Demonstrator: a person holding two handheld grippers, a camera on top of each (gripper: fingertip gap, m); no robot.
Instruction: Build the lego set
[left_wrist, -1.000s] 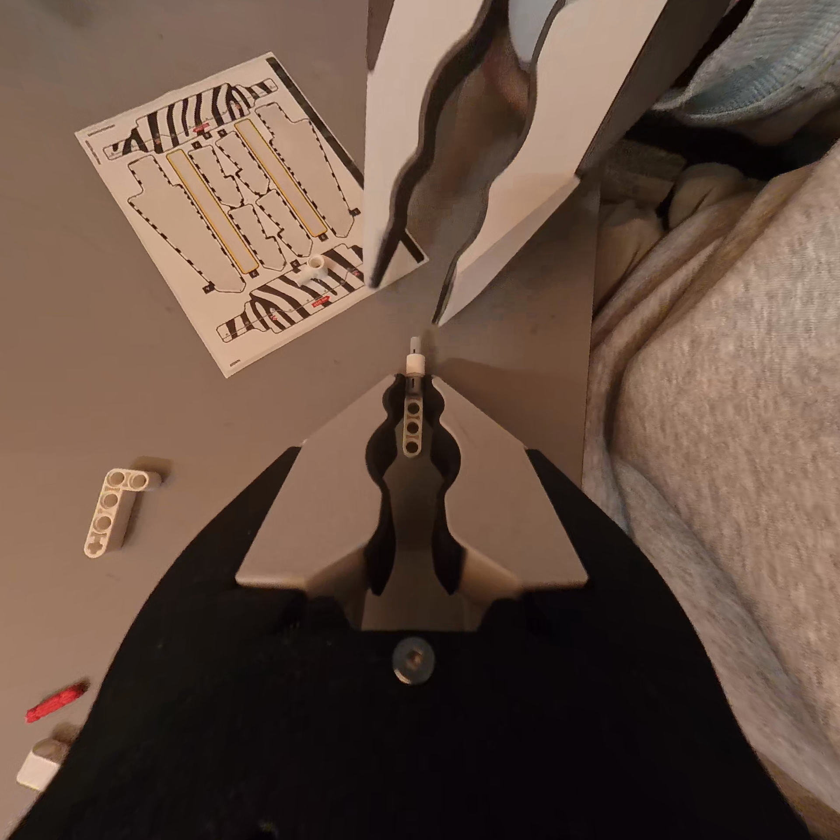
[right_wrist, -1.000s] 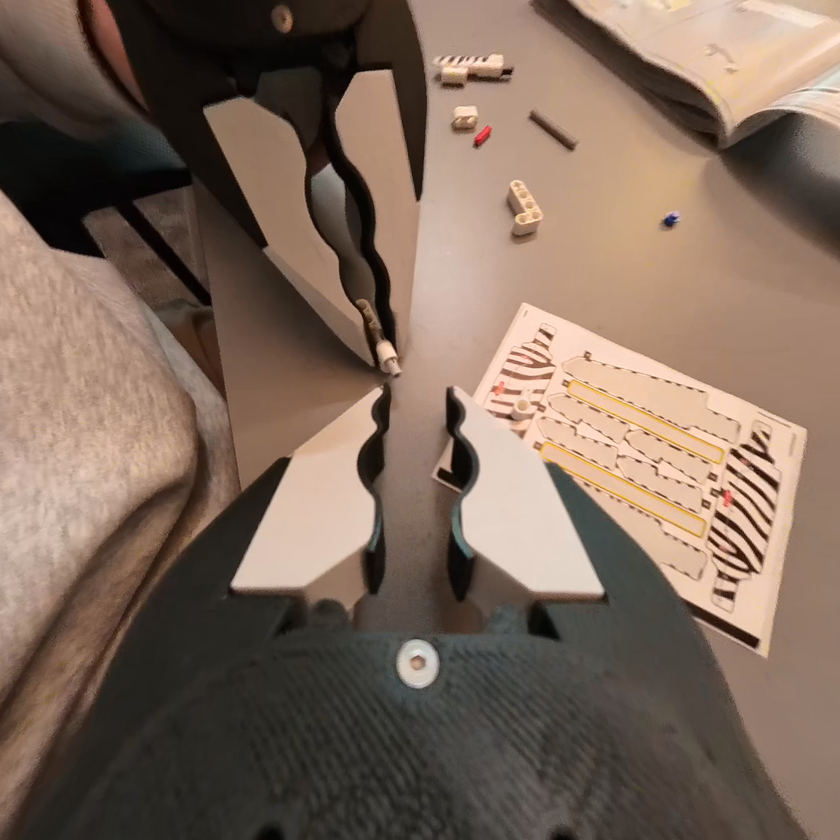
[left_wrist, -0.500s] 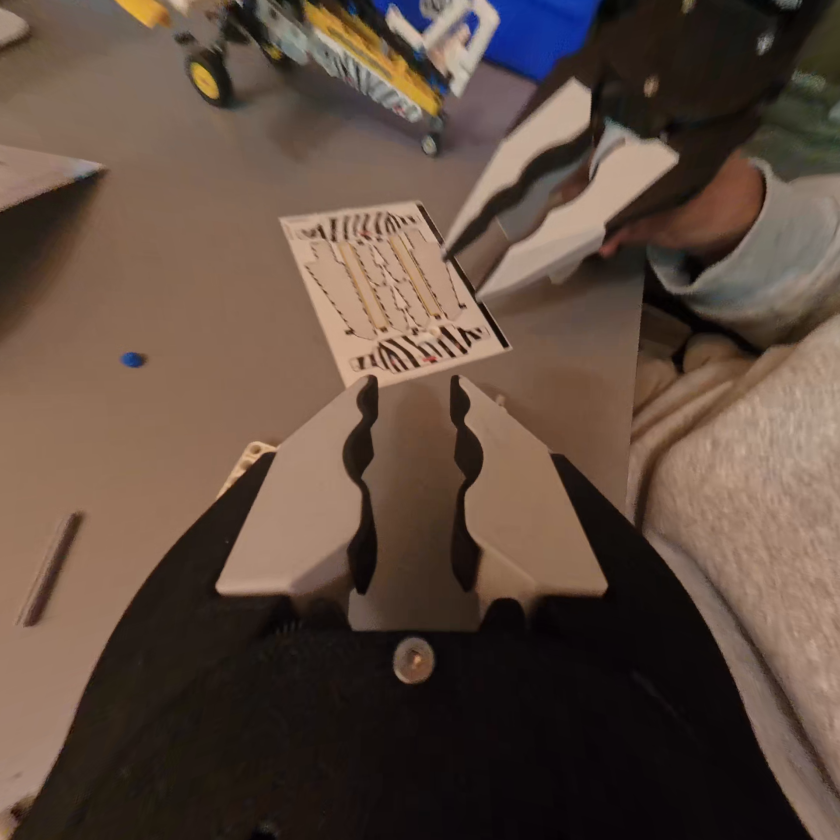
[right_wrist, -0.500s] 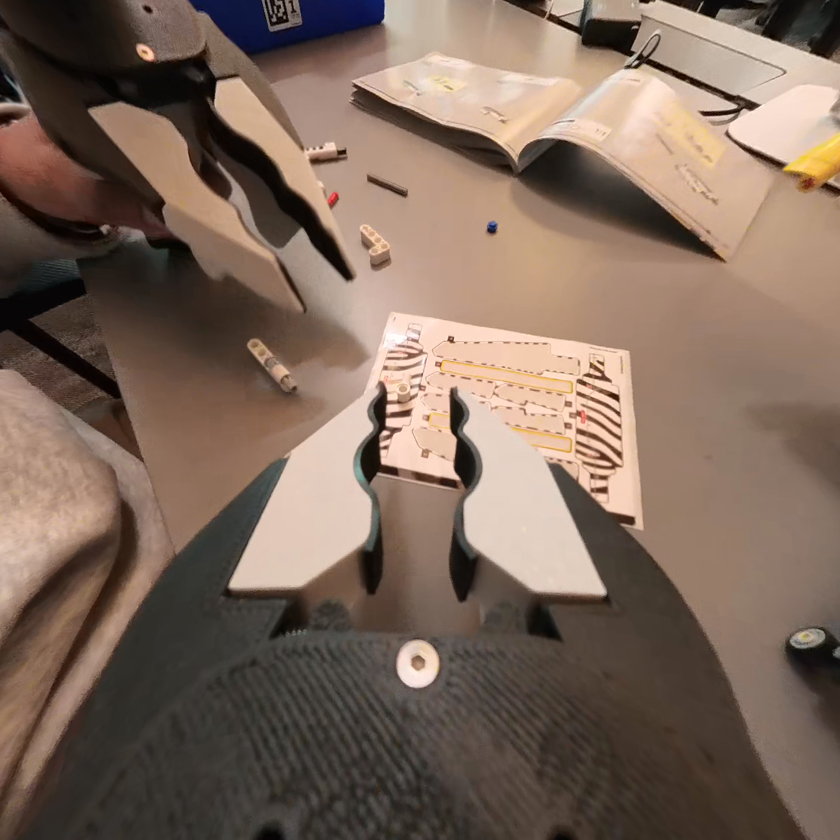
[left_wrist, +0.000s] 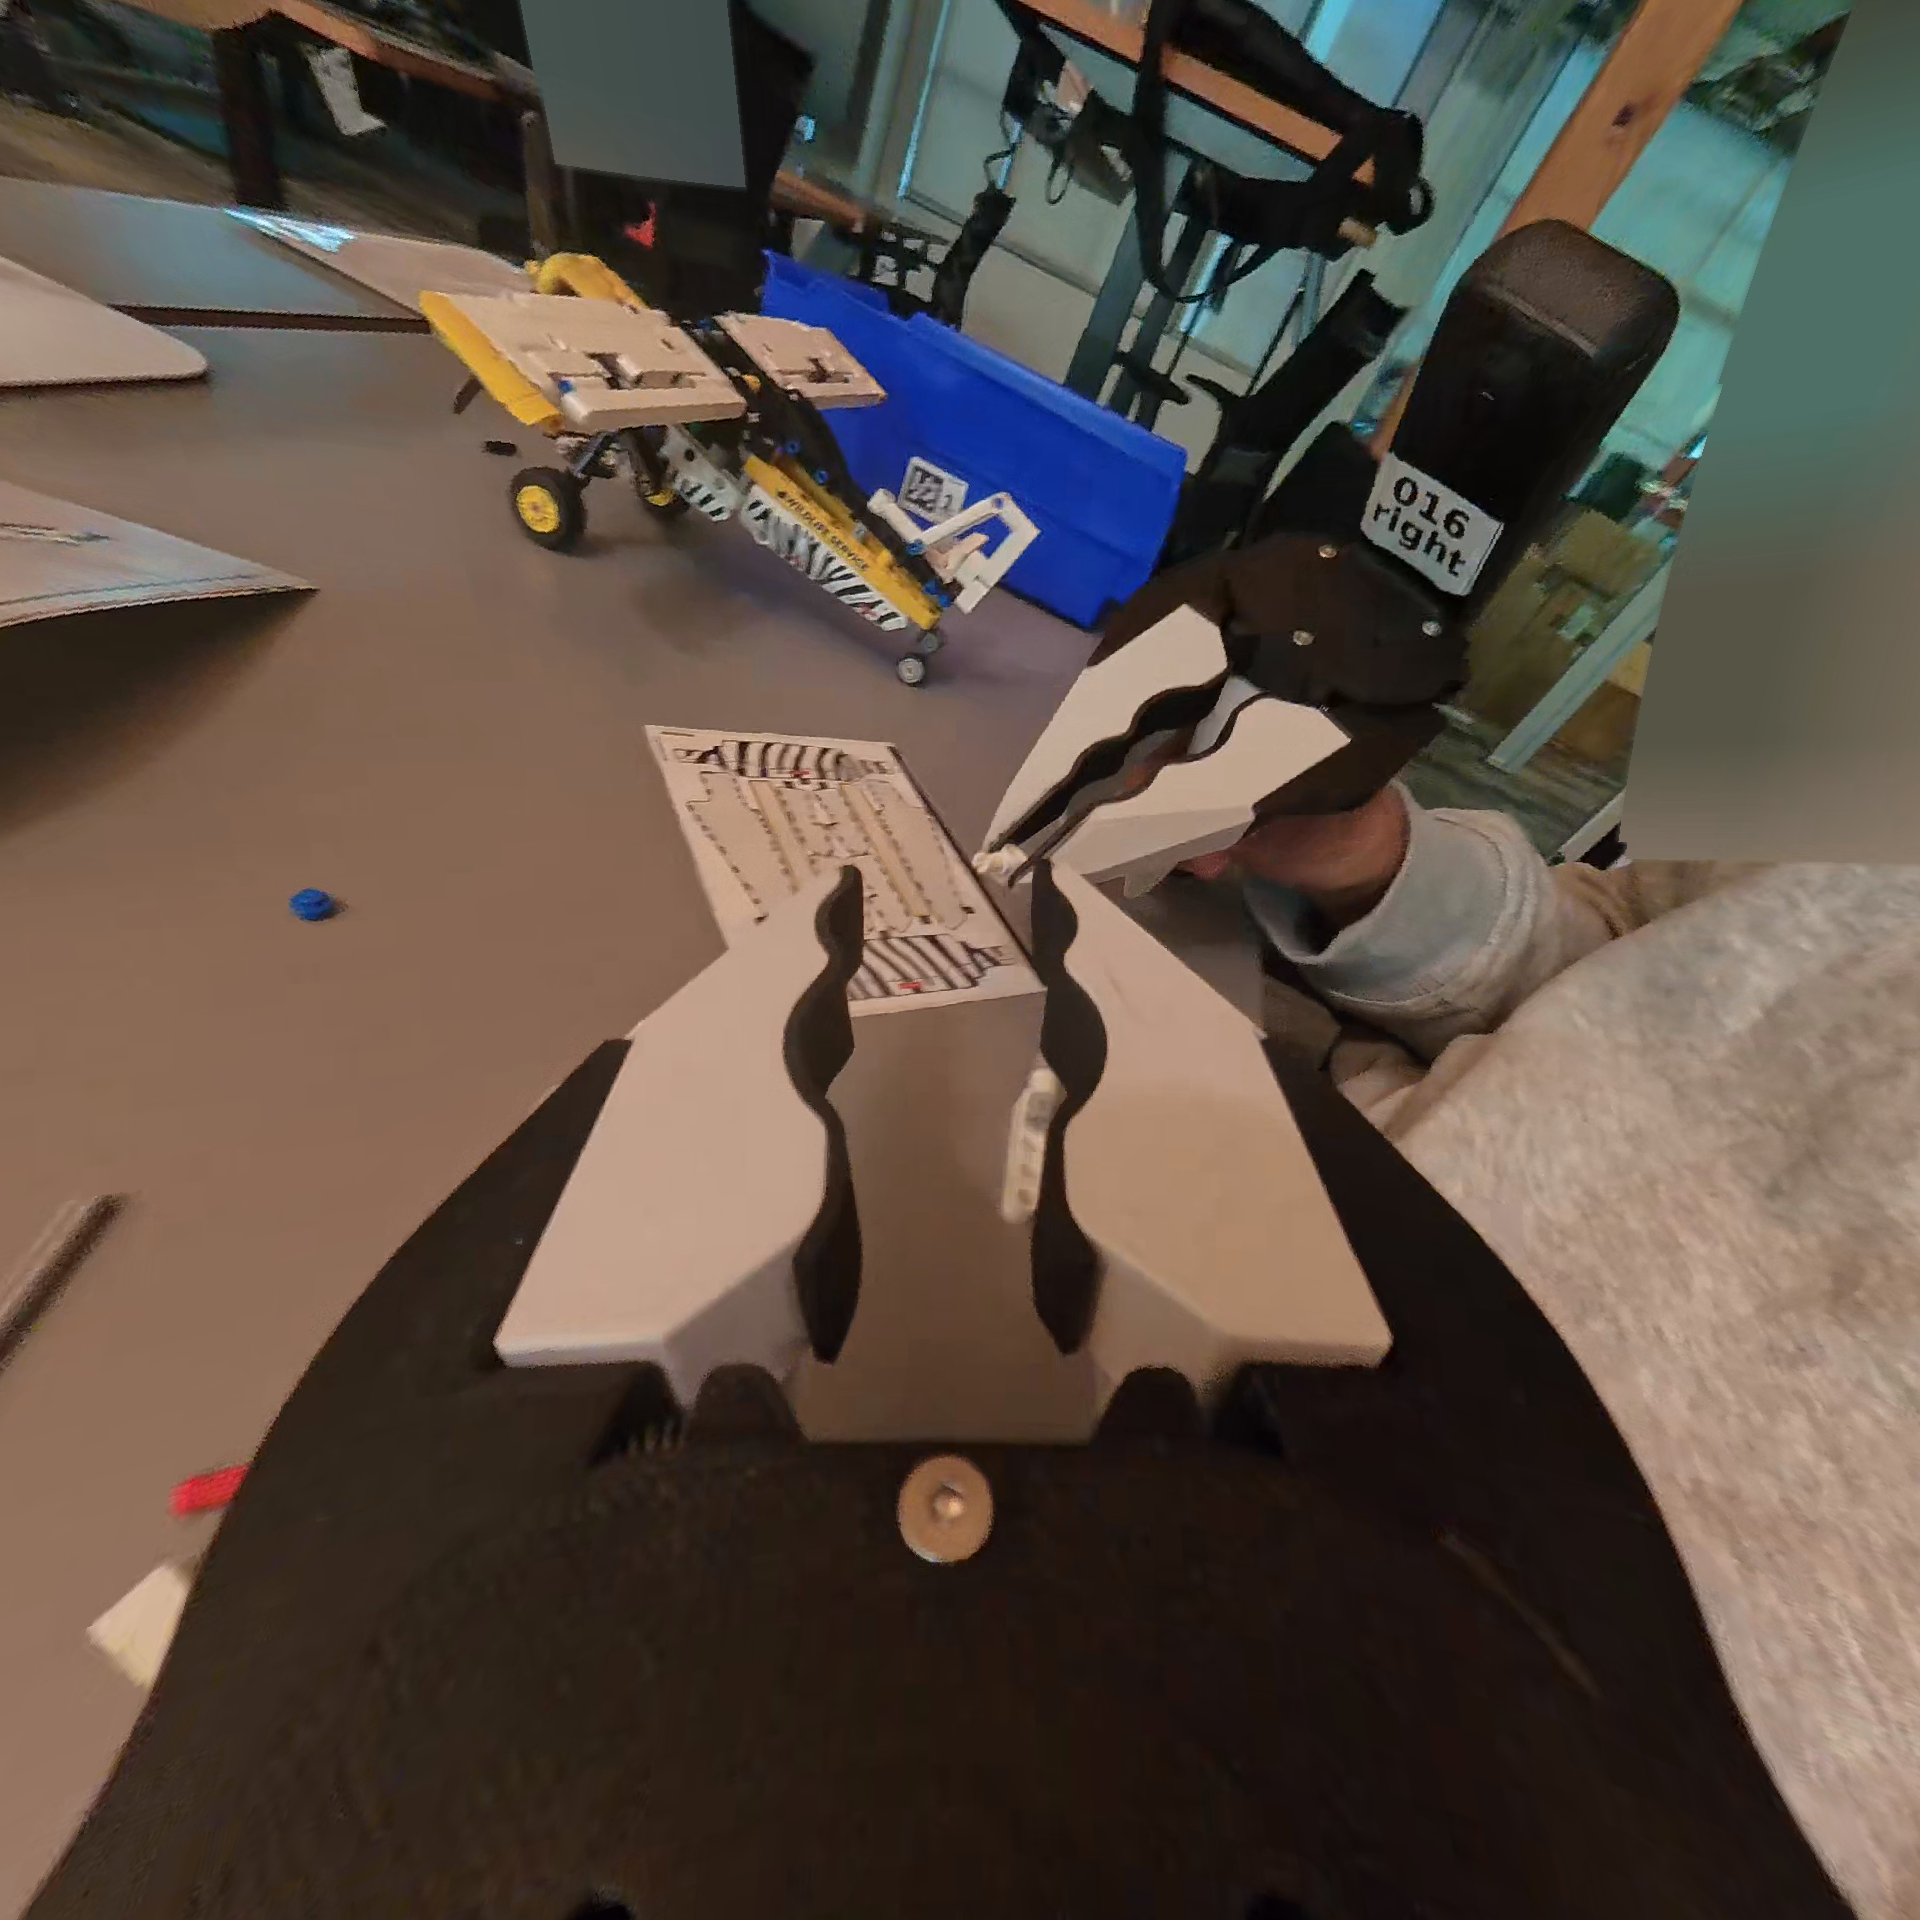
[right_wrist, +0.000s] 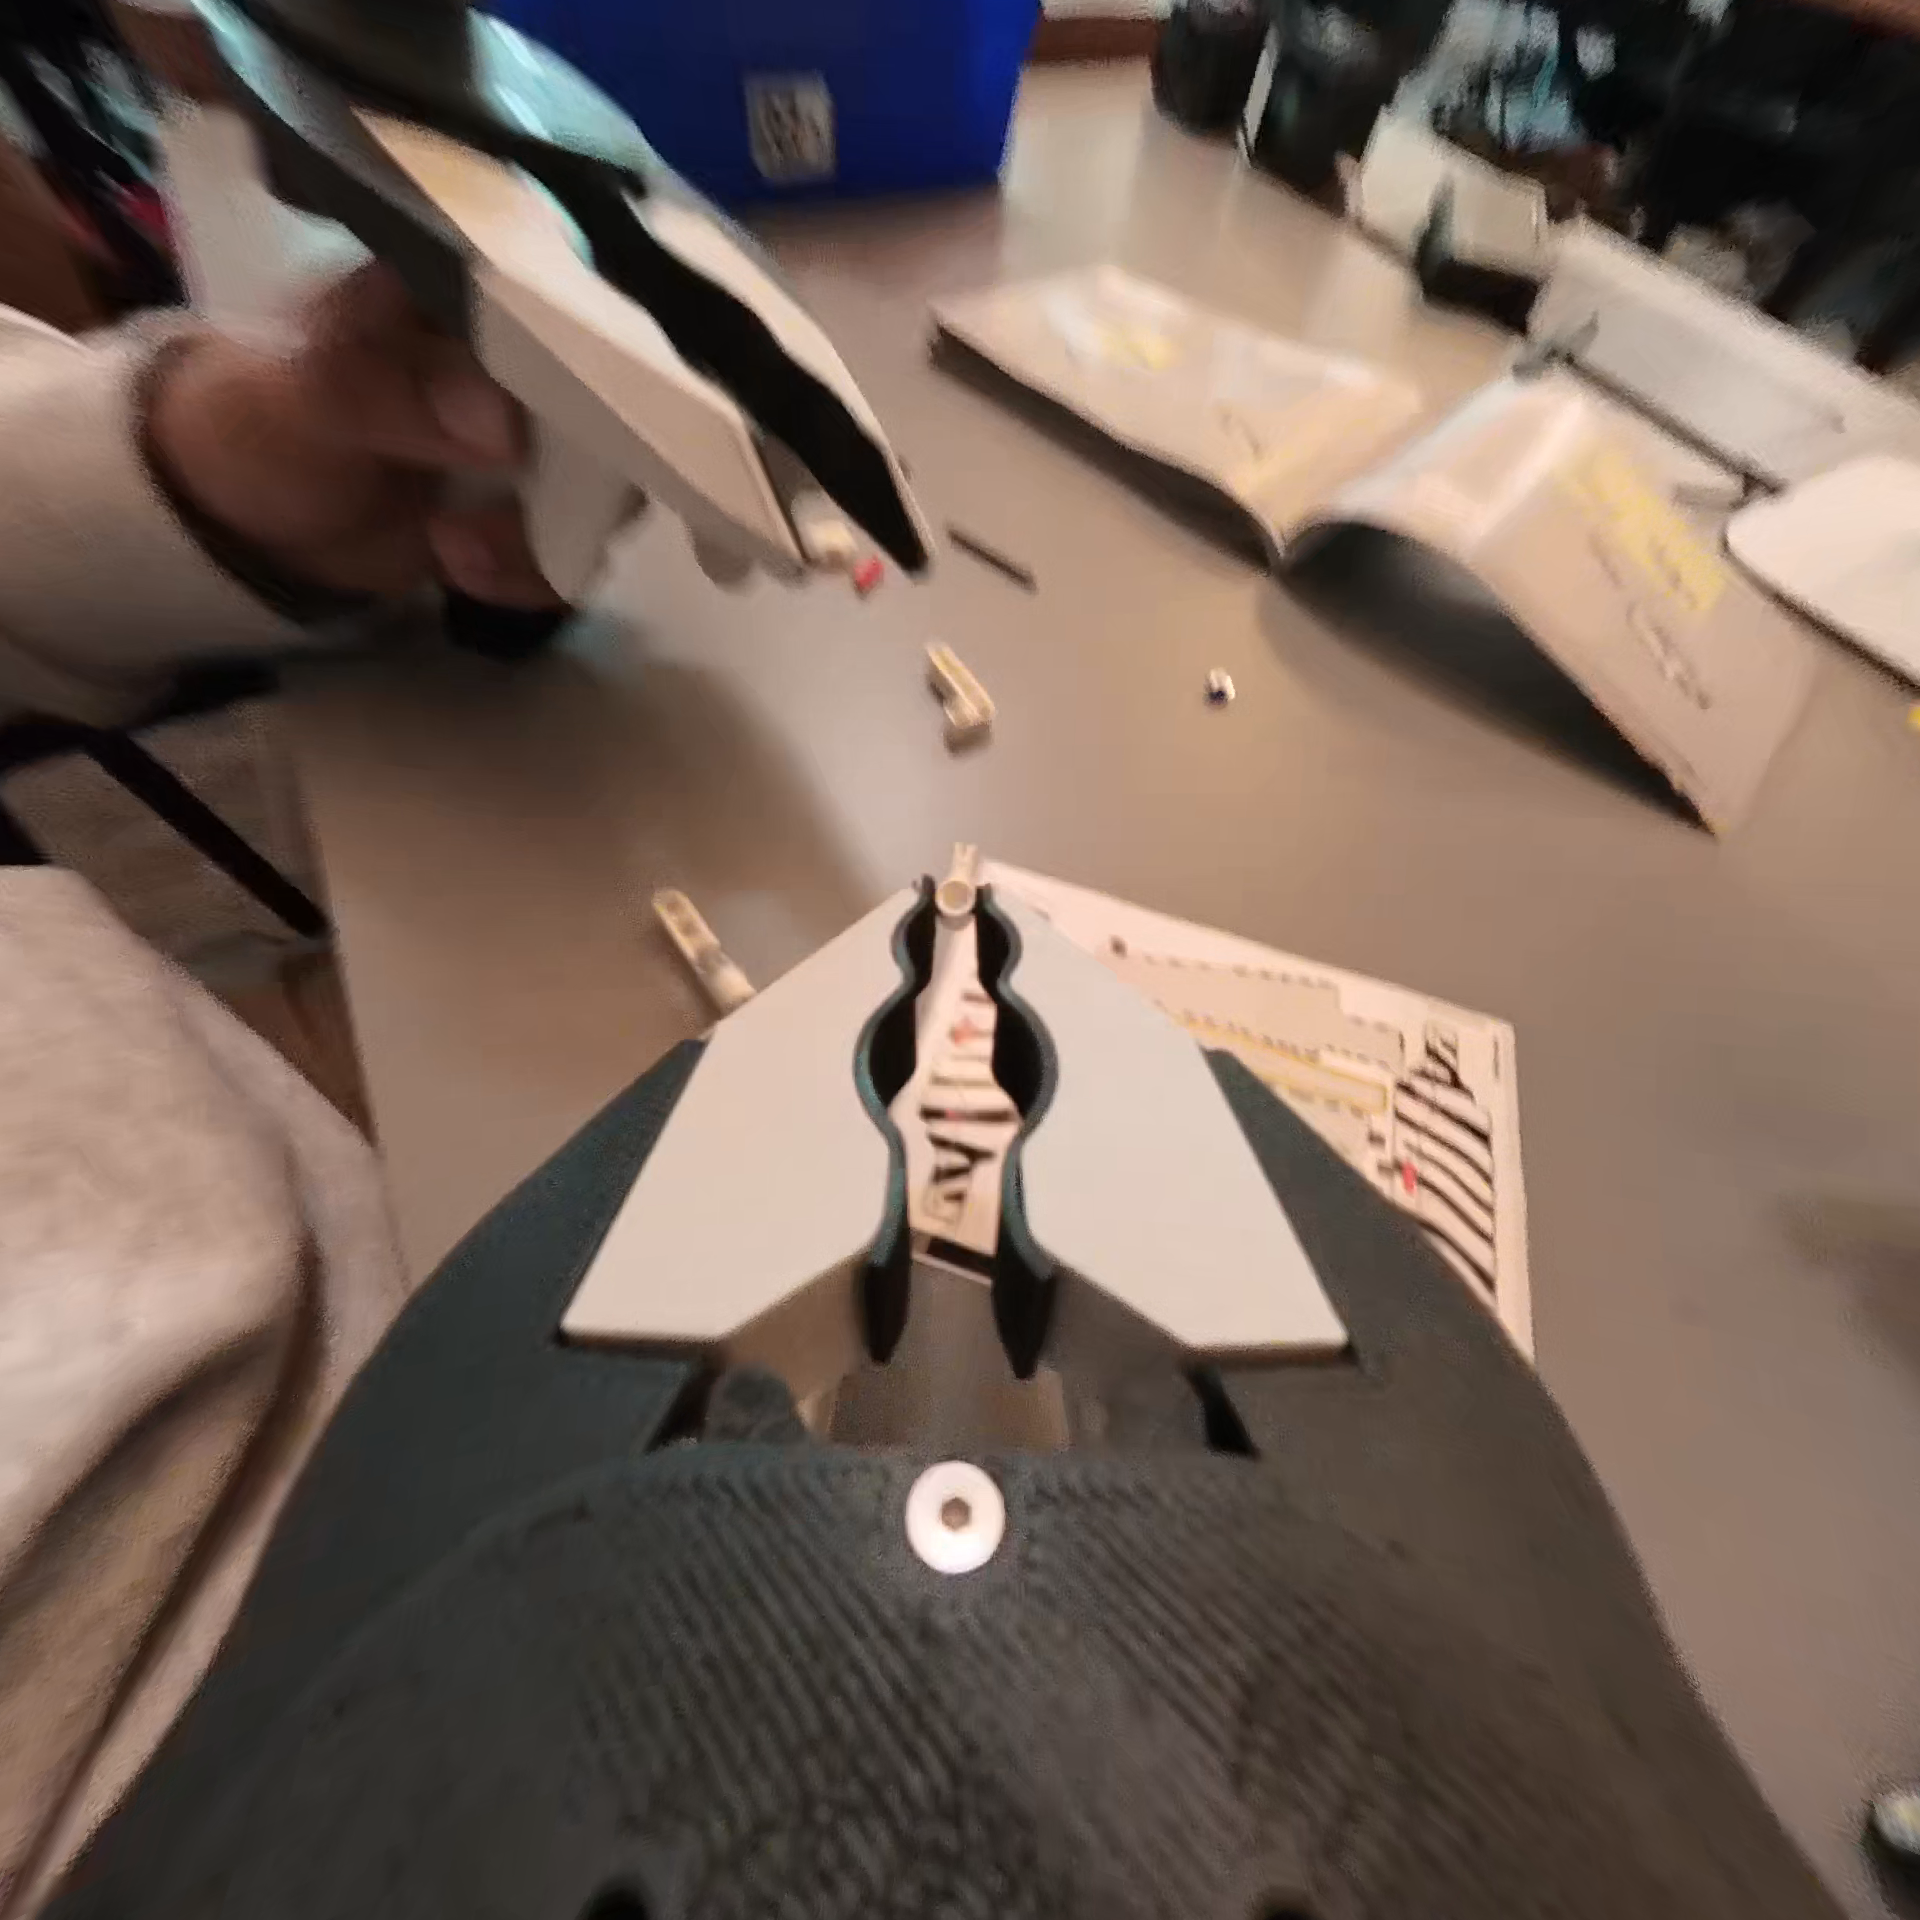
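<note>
Two grippers work over a grey table (left_wrist: 416, 727). The left gripper (left_wrist: 945, 904) has its jaws spread wide with nothing between them; beneath it, on the table near the front edge, lies a short white beam (left_wrist: 1029, 1153) with a row of holes, its long axis running roughly along the gripper's fingers, away from the camera. In the right wrist view the same beam (right_wrist: 701, 951) lies just left of the right gripper's fingers, slanting toward the near right.

The right gripper (right_wrist: 956, 899) has its jaws pinched together on a small white connector (right_wrist: 956, 896) at the very tips. Its round open end faces the camera there, with a thin stub rising above it, though motion blur makes the exact shape hard to read. From the left wrist view the connector (left_wrist: 995, 860) sticks out of the fingertips, pointing left and slightly down, just above the right edge of the zebra-striped sticker sheet (left_wrist: 831, 831), which lies flat on the table.

Farther back stands a partly built yellow, white and black model (left_wrist: 717, 457) on small wheels, its long body angled from far left to near right, beside a blue bin (left_wrist: 997, 457). A loose blue stud (left_wrist: 312, 904) sits well left of the sheet. An open instruction booklet (right_wrist: 1403, 499) lies beyond, with another pale L-shaped piece (right_wrist: 961, 694) between it and the sheet.
</note>
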